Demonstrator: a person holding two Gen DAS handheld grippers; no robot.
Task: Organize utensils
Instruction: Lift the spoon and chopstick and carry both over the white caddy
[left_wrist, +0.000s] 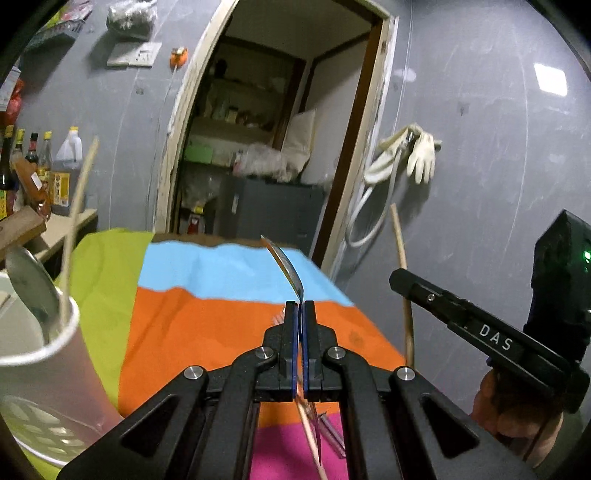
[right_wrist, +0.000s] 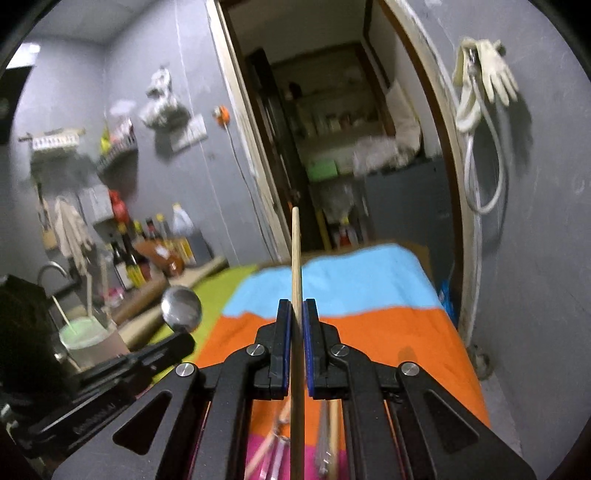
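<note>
Over the striped cloth (left_wrist: 207, 317) on the bench, both tools are up in the air with something pinched in them. Left hand-held gripper (left_wrist: 300, 308) is clenched on a metal spoon (left_wrist: 284, 267), seen edge-on from its own camera, sticking up and forward past the blue pads; from the right camera you can see the round bowl of that spoon (right_wrist: 181, 308) facing out above the left tool. Right hand-held gripper (right_wrist: 297, 308) is clamped on a single wooden chopstick (right_wrist: 295, 254), which runs straight up between the pads and pokes well above them. In the left view that same chopstick shows on the right side, near the grey wall (left_wrist: 480, 177).

Off to the left sits a white paper cup (left_wrist: 44, 354) with another spoon (left_wrist: 31, 286) and a chopstick (left_wrist: 75, 225) already standing in it. More utensils (left_wrist: 321, 432) are lying on the pink and orange part of the cloth below the tools, too blurry to sort out exactly. Sauce bottles (left_wrist: 40, 166) line the counter at far left, and a pair of gloves (left_wrist: 413, 155) hangs on the wall by the doorway.
</note>
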